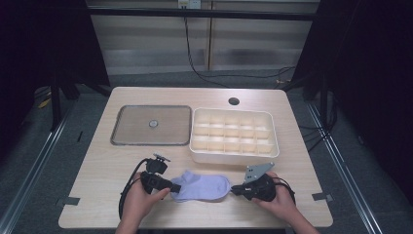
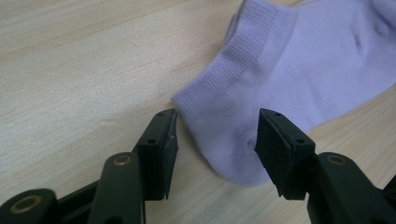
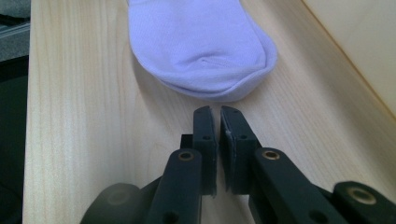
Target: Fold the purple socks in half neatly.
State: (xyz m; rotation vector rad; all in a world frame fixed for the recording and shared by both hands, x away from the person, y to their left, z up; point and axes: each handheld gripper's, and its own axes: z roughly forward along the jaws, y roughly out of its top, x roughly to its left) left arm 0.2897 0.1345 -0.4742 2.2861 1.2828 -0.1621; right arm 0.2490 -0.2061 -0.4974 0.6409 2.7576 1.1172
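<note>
A small lilac knitted ankle sock (image 1: 202, 187) lies flat on the pale wood-grain surface (image 1: 97, 165), near the front edge and between the two hand-held grippers. The left gripper (image 1: 174, 187), held in the person's left hand (image 1: 139, 200), sits at the sock's cuff end; in the left gripper view its black fingers (image 2: 159, 144) stand wide apart, one just beside the edge of the ribbed cuff and heel, the other over the sock's fabric, so the heel corner of the sock (image 2: 261, 88) lies between them without being clamped. The right gripper (image 1: 235, 189), held in the person's right hand (image 1: 277, 200) and carrying a grey three-cornered plate on top, points at the toe end; in the right gripper view its fingers (image 3: 205, 135) are drawn together with only a thin slit between them, holding nothing, and their tips stop just short of the rounded toe of the sock (image 3: 201, 51), apart from it. Farther back on the surface, behind the sock, stands a cream plastic organiser box with a grid of small compartments (image 1: 272, 146), all of which look bare from the high view. To its left, just beside it, lies a flat grey rectangular lid with a small round knob in its middle (image 1: 131, 126). A round cable hole (image 1: 234, 101) sits in the surface behind the box
</note>
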